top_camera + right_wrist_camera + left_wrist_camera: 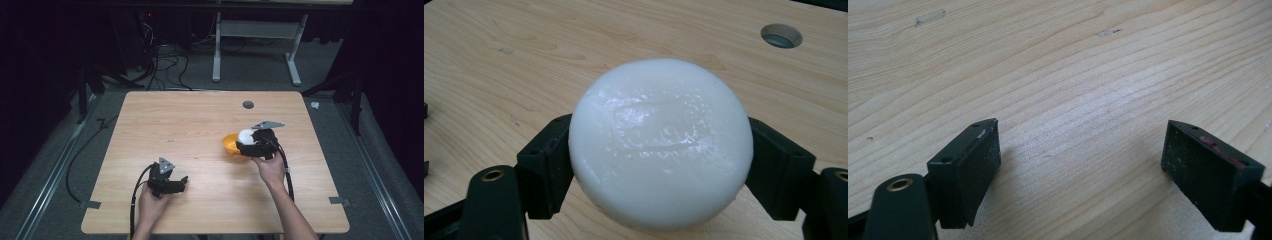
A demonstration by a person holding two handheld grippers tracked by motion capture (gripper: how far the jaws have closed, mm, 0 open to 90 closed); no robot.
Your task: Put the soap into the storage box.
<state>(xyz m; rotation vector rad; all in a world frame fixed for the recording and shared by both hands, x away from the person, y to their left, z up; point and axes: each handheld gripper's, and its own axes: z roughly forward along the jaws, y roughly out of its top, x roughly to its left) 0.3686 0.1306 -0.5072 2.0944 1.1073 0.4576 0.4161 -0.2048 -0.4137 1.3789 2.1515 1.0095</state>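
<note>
A round white bar of soap (661,142) fills the gap between my right gripper's (659,160) jaws, which are shut on its sides. In the high view that right gripper (248,139) holds the white soap (246,135) just above an orange bowl (229,144) at the table's right of centre. Near the front left, my left gripper (175,185) stands open over bare wood. Its own view shows the left gripper (1080,167) with its two black pads wide apart and nothing between them.
A round hole (248,105) is cut in the wooden table (190,120) near its far edge, also seen as the hole (781,35) beyond the soap. Cables and a metal stand (255,45) lie on the floor behind the table.
</note>
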